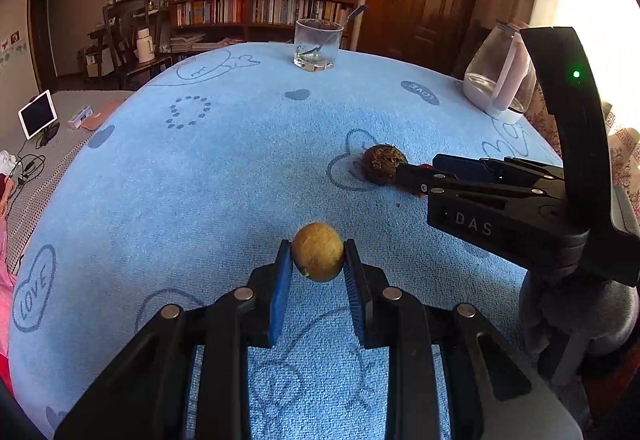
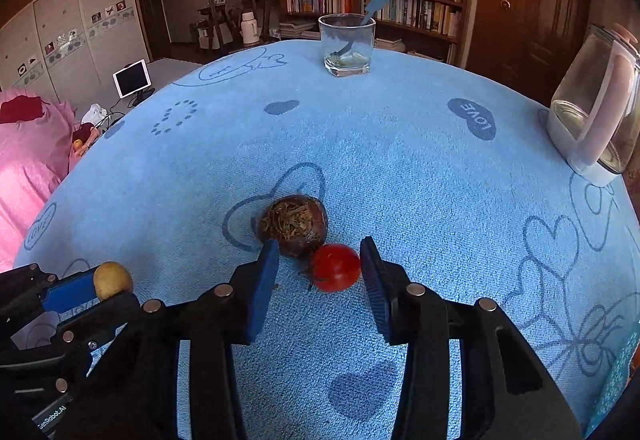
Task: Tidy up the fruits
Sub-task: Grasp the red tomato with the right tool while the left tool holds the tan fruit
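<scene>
My left gripper point(image 1: 317, 254) is shut on a small round yellow-brown fruit point(image 1: 317, 252), held between its blue pads just above the blue cloth; the fruit point(image 2: 113, 280) also shows in the right wrist view at the left. My right gripper point(image 2: 319, 260) is open, its jaws either side of a red tomato-like fruit point(image 2: 335, 267) that lies on the cloth and touches the right pad. A dark brown fibrous round fruit point(image 2: 294, 225) lies just beyond, touching the red one. In the left wrist view the brown fruit point(image 1: 382, 164) sits at the right gripper's tips point(image 1: 408, 176).
The table is covered with a blue towel cloth point(image 2: 360, 144) printed with hearts. A glass tumbler with a spoon point(image 2: 348, 44) stands at the far edge. A glass kettle point(image 2: 596, 108) stands at the far right. Bookshelves, a door and a tablet are behind.
</scene>
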`<state>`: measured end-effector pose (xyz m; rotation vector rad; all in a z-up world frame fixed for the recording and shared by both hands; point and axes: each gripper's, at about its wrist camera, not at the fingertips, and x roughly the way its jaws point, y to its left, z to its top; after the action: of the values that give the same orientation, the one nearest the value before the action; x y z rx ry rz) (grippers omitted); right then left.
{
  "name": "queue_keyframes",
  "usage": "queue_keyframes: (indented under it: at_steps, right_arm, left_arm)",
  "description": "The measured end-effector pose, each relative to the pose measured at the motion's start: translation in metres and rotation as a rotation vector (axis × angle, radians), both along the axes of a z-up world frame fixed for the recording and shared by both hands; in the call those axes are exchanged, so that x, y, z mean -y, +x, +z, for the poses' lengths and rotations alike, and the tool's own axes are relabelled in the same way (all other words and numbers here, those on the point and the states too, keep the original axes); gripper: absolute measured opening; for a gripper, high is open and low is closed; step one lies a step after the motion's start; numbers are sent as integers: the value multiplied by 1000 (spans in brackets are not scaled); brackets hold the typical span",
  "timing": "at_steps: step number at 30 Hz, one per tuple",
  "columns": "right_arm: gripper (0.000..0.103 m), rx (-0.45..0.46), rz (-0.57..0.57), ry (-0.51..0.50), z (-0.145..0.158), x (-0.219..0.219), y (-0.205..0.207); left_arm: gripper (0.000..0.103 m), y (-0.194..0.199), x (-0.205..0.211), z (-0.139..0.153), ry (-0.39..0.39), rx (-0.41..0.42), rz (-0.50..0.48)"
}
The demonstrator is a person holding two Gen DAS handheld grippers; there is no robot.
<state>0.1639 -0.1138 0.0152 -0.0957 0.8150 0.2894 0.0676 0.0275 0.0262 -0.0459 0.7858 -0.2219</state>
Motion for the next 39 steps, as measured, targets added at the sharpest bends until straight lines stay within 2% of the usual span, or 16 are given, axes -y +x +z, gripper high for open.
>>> queue_keyframes:
  at_steps: [7,12,16,29,39]
  right_arm:
    - [43,-6,-5,-2,-5,3,3]
    - [35,-1,12,-41,-7,-4,0]
    - [34,7,11,-61,-8,-7,-4]
    - [29,29,-8,9,1,4,-31]
    - [30,-15,-25,66,-5,16,-33]
  left_arm:
    - [26,0,-1,-2,-1,-5,3]
    - [26,1,0,-2,-1,-6,3]
    - [26,1,0,-3,0,-7,3]
    - [26,2,0,-7,4,-12,4]
    - [26,-1,-1,-10,6,-14,5]
